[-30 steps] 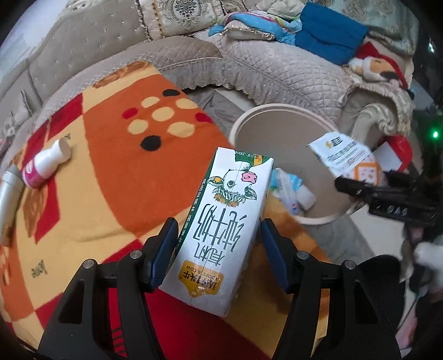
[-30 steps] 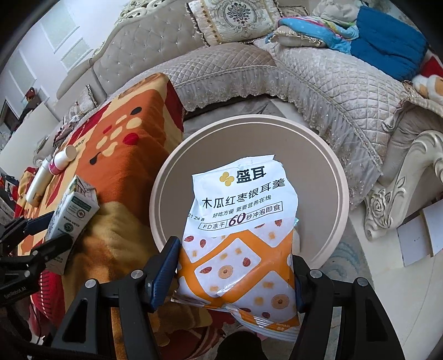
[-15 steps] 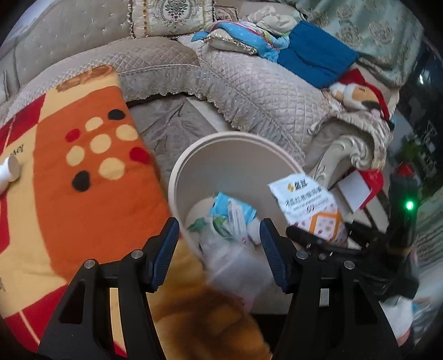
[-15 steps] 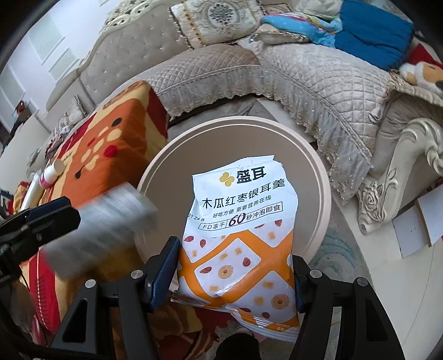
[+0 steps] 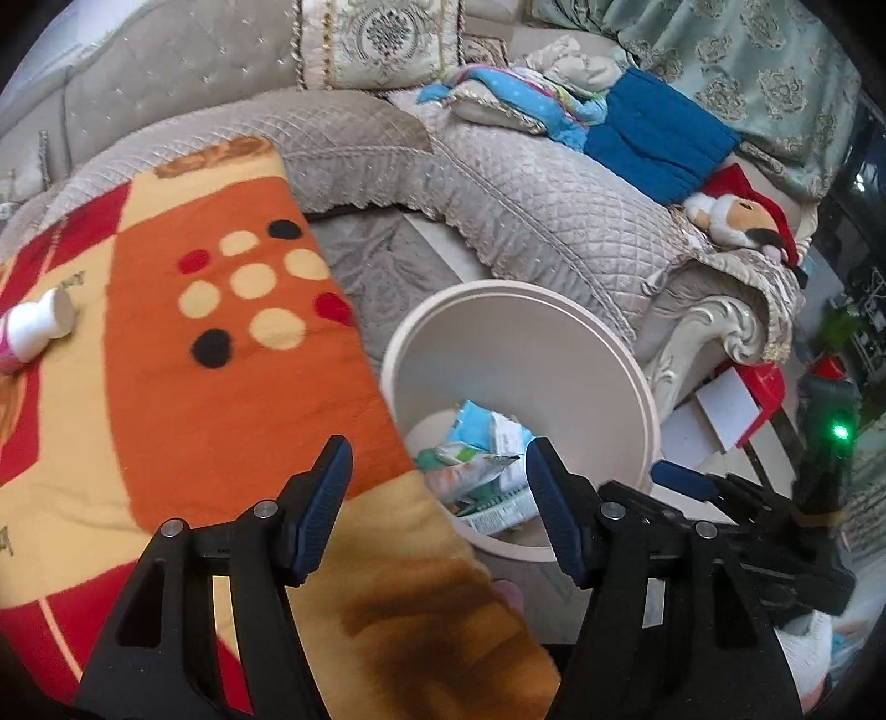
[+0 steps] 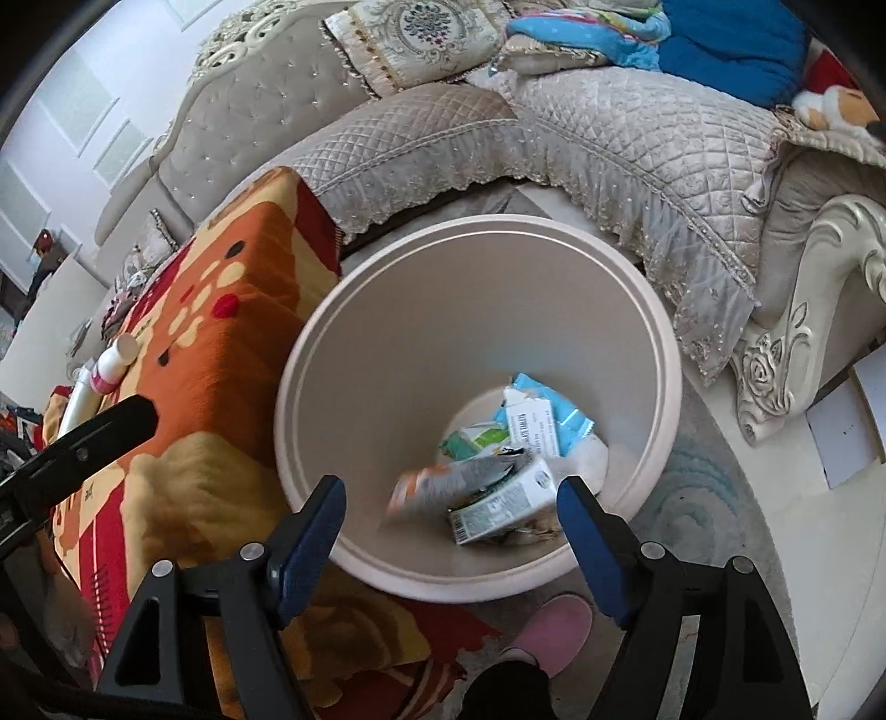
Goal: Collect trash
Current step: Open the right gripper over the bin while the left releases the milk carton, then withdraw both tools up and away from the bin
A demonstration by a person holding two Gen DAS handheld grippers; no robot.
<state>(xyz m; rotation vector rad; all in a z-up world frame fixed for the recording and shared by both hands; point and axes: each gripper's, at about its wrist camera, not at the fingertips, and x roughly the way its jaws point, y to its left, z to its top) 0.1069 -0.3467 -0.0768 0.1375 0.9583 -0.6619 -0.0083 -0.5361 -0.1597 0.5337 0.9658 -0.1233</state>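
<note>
A living room with a quilted beige sofa (image 5: 498, 188) curving around a low table covered by an orange, red and yellow blanket (image 5: 183, 387) with dots. On the sofa lie an embroidered cushion (image 5: 382, 41), a blue folded cloth (image 5: 659, 133) and a plush toy (image 5: 742, 213). A round cream trash bin (image 6: 387, 354) stands on the floor just beside the blanket's edge, between the table and the sofa. The left gripper (image 5: 437, 498) hangs above the blanket's edge and the near rim of the bin, its blue-padded jaws spread wide with nothing between them. The right gripper (image 6: 451, 540) hangs over the near rim of the bin, its jaws also spread wide and empty. Down in the bin, seen through the gap between the right jaws, lies the trash: a white milk carton (image 6: 504, 501) on its side, an orange and silver snack pouch (image 6: 443, 482) blurred beside it, and a light blue wrapper (image 6: 545, 415) farther back. None of it touches either gripper. In the left wrist view the same pile (image 5: 482, 465) shows at the bottom of the bin between the left jaws. A small white bottle with a pink label (image 5: 36, 329) lies on its side on the blanket, well apart from both grippers. A pink slipper (image 6: 551, 628) rests on the floor near the bin.
</note>
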